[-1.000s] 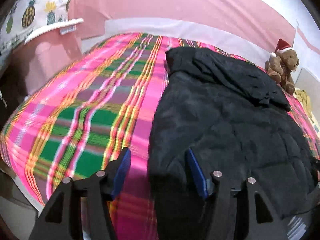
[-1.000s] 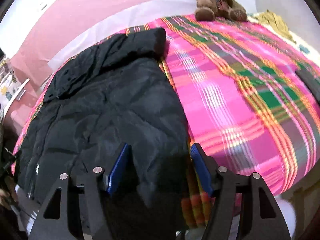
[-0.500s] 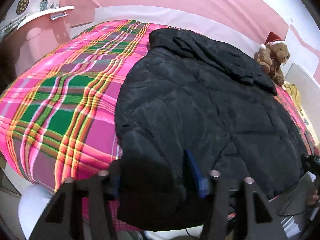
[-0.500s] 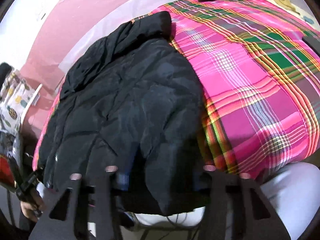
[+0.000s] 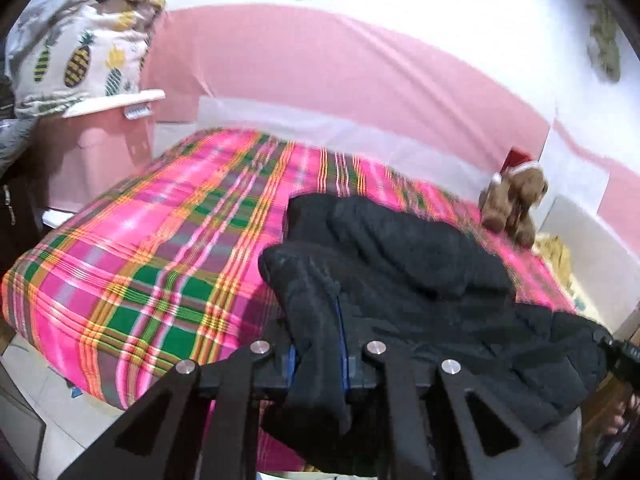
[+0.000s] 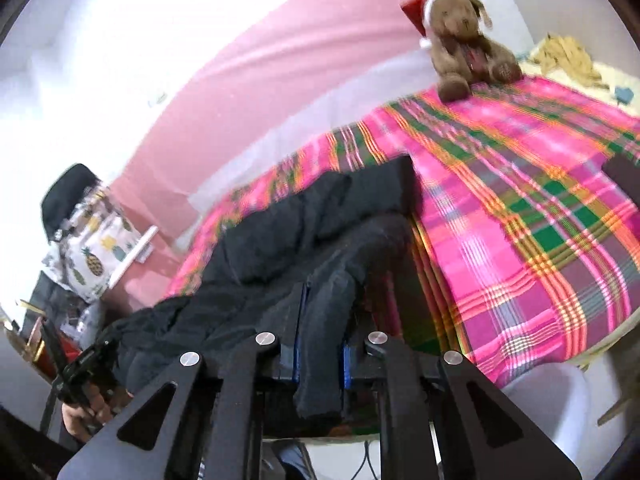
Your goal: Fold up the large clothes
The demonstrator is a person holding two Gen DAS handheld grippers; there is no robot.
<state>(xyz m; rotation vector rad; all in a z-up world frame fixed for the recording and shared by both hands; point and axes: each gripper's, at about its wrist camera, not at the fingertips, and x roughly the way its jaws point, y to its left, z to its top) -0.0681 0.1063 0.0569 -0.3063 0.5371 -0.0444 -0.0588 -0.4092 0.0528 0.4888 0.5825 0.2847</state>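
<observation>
Black padded jacket [image 5: 400, 264]: spread at frame centre on the pink plaid bedspread [image 5: 160, 264], its near hem raised.
Left gripper [image 5: 318, 344]: lower centre; jaws closing, a hem fold pinched between the blue pads.
Right gripper [image 6: 322, 344]: lower centre; jaws closing, likewise clamped on hem fabric.
Teddy bear [image 6: 464, 40]: seated upper right, apart from the jacket.
Pineapple-print cushion [image 5: 76, 64]: upper left.

Matt black quilted cloth jacket [image 5: 420, 272], woven plaid bedcover [image 5: 152, 264], plush teddy [image 6: 464, 44], possibly plastic matt claw fingers [image 6: 296, 336]
</observation>
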